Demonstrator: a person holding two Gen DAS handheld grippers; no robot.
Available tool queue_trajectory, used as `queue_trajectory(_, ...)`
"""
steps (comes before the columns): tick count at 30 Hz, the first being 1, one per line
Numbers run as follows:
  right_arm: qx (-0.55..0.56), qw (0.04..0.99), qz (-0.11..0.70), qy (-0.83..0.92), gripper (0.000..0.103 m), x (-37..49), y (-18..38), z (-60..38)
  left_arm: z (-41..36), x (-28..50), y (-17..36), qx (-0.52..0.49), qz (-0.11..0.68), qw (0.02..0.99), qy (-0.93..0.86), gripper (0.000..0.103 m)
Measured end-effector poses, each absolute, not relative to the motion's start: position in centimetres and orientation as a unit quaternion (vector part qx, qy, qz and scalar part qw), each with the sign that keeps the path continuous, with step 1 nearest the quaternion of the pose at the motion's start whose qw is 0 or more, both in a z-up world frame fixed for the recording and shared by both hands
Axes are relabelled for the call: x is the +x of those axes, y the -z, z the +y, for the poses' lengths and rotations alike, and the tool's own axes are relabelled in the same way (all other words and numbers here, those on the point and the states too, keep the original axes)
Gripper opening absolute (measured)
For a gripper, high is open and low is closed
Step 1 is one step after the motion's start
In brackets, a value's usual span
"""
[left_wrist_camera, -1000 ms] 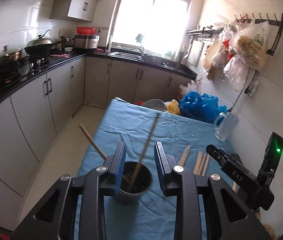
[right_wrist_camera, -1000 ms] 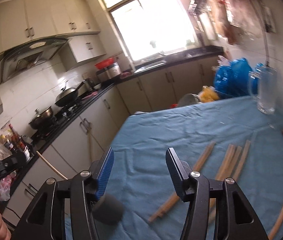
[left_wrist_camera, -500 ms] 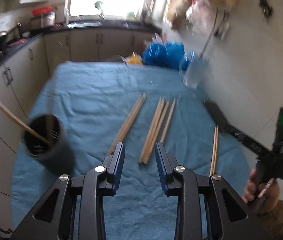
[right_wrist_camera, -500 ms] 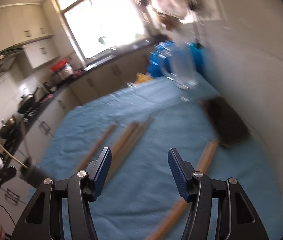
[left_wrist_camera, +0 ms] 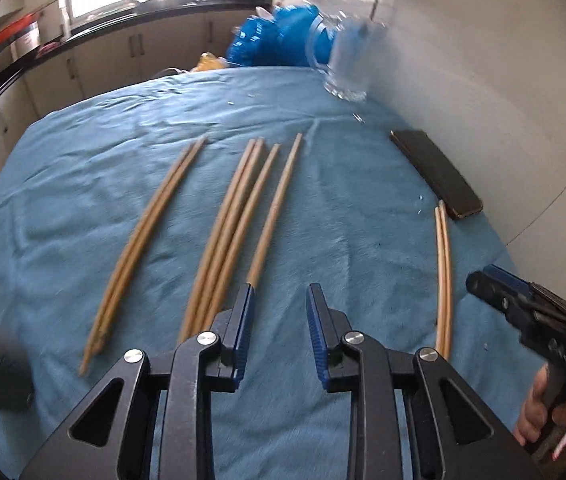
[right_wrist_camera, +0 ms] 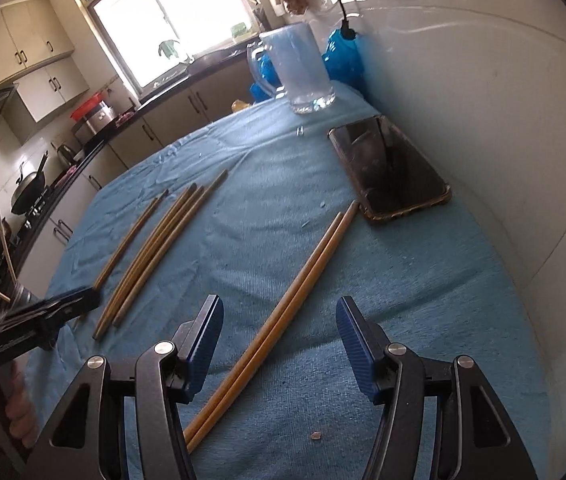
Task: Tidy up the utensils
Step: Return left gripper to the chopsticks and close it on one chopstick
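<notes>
Both empty w/ jaws apart: left hand-held gripper above 4 loose chopsticks, right hand-held gripper wide over 2 chopsticks nr phone on desk.

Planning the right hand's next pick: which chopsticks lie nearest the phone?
The pair of chopsticks lying apart from the rest: its far tips almost touch the phone, and it runs between the open right gripper jaws.
</notes>
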State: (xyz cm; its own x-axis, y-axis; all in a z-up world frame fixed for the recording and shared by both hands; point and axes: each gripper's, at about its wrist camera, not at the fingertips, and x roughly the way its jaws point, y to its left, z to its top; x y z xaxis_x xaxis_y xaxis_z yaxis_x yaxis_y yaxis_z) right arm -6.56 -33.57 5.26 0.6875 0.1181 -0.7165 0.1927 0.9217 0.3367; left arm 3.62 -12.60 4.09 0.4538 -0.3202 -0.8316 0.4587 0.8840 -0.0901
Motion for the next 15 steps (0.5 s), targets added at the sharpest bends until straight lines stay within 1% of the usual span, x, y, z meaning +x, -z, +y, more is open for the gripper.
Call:
queue_trajectory(4, 0.195, 0.893, 0.405, 0.014, 0.063, -6.1, -4.4, -33.3, -14.5, 5.3, -2.8, 0.113, 0.471, 0.849, 0.214, 0.025)
queue_trajectory(9, 0.198, 0.89, 0.41, 0.007, 0.063, -5.9, -3.9, -33.4, -15.3, 7.1, -1.5, 0.132, 0.484, 0.842, 0.2, 0.025)
queue_trajectory(11, 0.202, 0.89, 0.409, 0.005, 0.063, -6.0, -3.9, -33.5, -15.4, 7.5, -1.0, 0.132, 0.493, 0.835, 0.205, 0.023)
queue_trajectory(12, 0.203, 0.89, 0.409, 0.005, 0.063, -6.1, -3.9, -33.5, -15.4, 7.4, -1.0, 0.136, 0.49, 0.837, 0.203, 0.014)
queue_trajectory(13, 0.204, 0.89, 0.408, 0.004, 0.063, -6.1, -4.0, -33.5, -15.5, 7.4, -1.0, 0.143, 0.487, 0.838, 0.199, 0.008)
queue_trajectory(15, 0.204, 0.89, 0.408, 0.005, 0.063, -6.0, -4.0, -33.5, -15.4, 7.6, -1.0, 0.138, 0.494, 0.835, 0.198, 0.007)
